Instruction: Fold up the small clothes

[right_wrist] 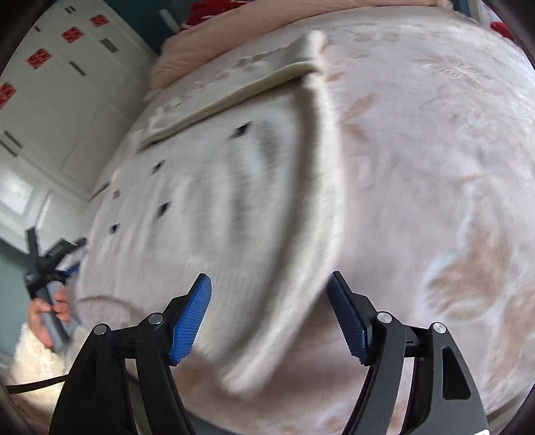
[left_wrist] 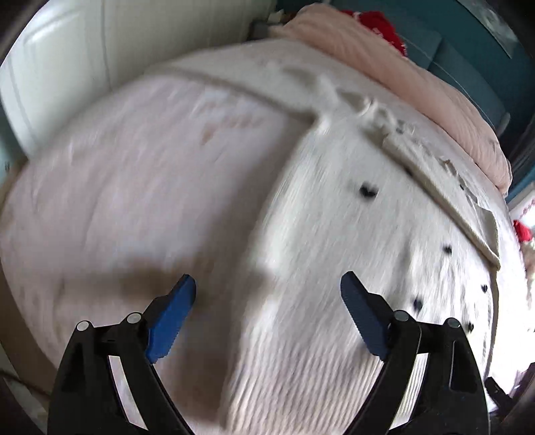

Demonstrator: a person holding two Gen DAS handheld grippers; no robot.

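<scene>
A white ribbed garment with small black marks [left_wrist: 351, 254] lies spread flat on a pale pink bedspread [left_wrist: 127, 187]. It also shows in the right wrist view [right_wrist: 227, 207], with its right edge running down toward my fingers. My left gripper [left_wrist: 267, 301] is open and empty, hovering low over the garment's left edge. My right gripper [right_wrist: 269, 301] is open and empty over the garment's right edge. Both views are motion-blurred. The hand holding the left gripper [right_wrist: 50, 277] shows at the left of the right wrist view.
A folded cream cloth [right_wrist: 240, 90] lies beyond the garment's far edge. A pink quilt [left_wrist: 401, 73] and something red [left_wrist: 381, 26] lie at the head of the bed. White cabinets [right_wrist: 67, 93] stand to the left.
</scene>
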